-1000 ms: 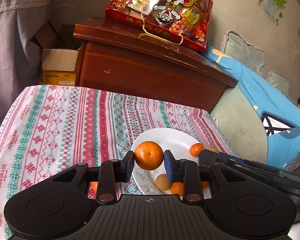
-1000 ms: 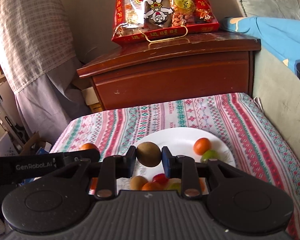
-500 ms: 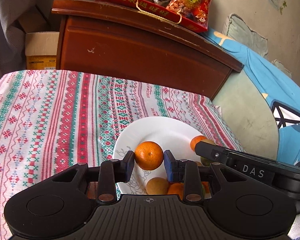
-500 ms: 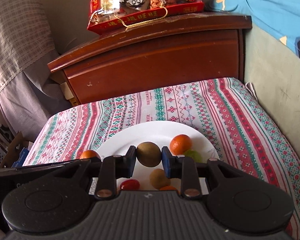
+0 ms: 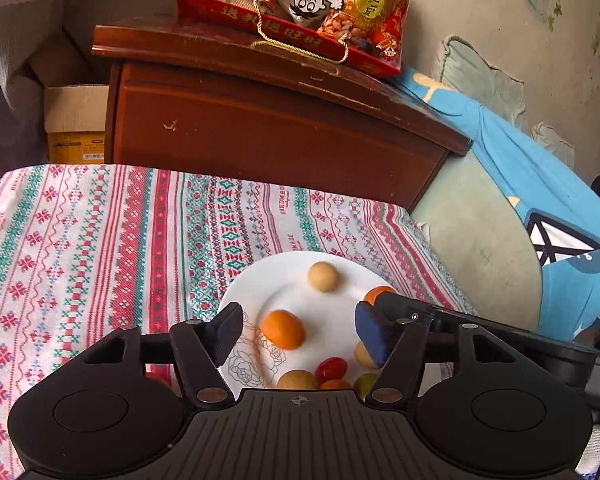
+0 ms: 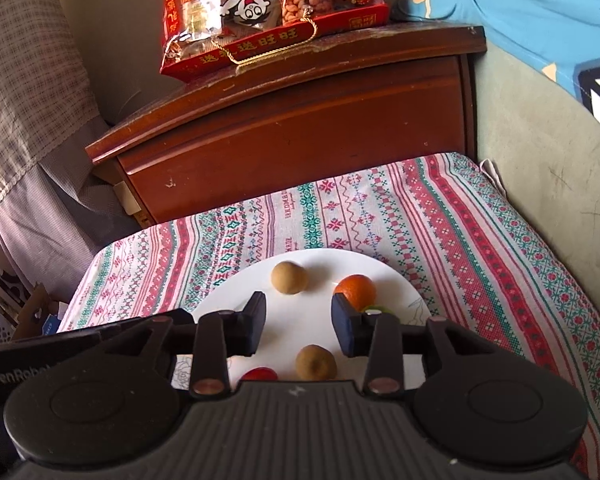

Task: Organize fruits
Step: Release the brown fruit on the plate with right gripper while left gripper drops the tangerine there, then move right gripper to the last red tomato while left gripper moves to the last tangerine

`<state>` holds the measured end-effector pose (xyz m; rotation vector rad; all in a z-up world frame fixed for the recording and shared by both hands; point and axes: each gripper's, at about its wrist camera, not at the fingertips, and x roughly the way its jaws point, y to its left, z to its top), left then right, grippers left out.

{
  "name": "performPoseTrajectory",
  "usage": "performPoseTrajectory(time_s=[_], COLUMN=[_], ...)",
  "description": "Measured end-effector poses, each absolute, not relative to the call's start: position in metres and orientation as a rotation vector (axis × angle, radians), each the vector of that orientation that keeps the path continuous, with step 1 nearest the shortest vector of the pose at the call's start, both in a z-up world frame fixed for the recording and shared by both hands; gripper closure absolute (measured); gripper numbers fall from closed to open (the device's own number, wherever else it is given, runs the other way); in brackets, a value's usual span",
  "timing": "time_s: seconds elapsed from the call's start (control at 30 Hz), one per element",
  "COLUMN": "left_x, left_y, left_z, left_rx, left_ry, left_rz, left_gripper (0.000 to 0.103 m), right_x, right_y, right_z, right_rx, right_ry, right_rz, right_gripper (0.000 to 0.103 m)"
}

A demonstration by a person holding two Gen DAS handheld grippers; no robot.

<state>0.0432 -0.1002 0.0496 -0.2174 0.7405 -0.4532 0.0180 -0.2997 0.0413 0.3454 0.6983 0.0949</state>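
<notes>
Left gripper [image 5: 298, 334]: jaws are standing wide apart and have just been opening; nothing is being held.
Left pads: an orange [image 5: 283, 329] is sitting on the white plate [image 5: 256, 292] in the gap between them, touching neither pad.
Right gripper [image 6: 299, 328]: jaws are standing apart, less widely than the left pair, and have just been opening; nothing is being gripped.
Right pads: bare plate is showing between them; a brown round fruit [image 6: 315, 362] is resting on the plate just below the gap, clear of both pads.
Left pose: the gripper is pointing forward and down over the near left part of the plate, with the right gripper's black body crossing its view on the right.
Right pose: the gripper is tilting down over the plate's near side, with the left gripper's body showing at its left edge.
Plate: it is lying on a striped patterned cloth [image 5: 100, 240] in front of a dark wooden cabinet [image 5: 260, 120].
Other fruit: a pale brown fruit [image 5: 323, 276] is lying toward the plate's far side; a second orange [image 6: 355, 291] is sitting at the right with a green fruit [image 6: 374, 312] beside it, partly hidden; a small red fruit [image 5: 331, 368] is lying near the front edge among several more pieces.
Cabinet top: a red snack bag [image 6: 268, 12] is lying on it.
</notes>
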Motion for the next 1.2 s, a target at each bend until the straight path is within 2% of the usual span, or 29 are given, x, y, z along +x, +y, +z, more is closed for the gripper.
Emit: performPoseTrajectory(time_s=[0.17, 0.8, 0.9, 1.03, 1.2], left_x=[0.036, 0.002, -0.003, -0.006, -0.005], left_y=[-0.088, -0.020, -0.012, -0.004, 0.007], left_z=[0.064, 0.069, 0.067, 0.060, 0.055], left_rx=[-0.206, -0.229, -0.242, -0.253, -0.290], left_ry=[0.760, 0.776, 0.780, 0.794, 0.796], left_rz=[-0.430, -0.270, -0.255, -0.228, -0.206], left_gripper=[0.038, 0.036, 0.036, 0.032, 0.031], right_x=[0.005, -0.052, -0.062, -0.073, -0.079], right_y=[-0.292, -0.250, -0.241, -0.229, -0.213], right_z=[0.052, 0.062, 0.061, 0.054, 0.041], right_rx=[0.321, 0.342, 0.342, 0.357, 0.321], right_ry=[0.693, 0.694, 0.699, 0.713, 0.730], right_rz=[0.110, 0.174, 0.188, 0.192, 0.194], right_gripper=[0.056, 0.054, 0.051, 0.050, 0.050])
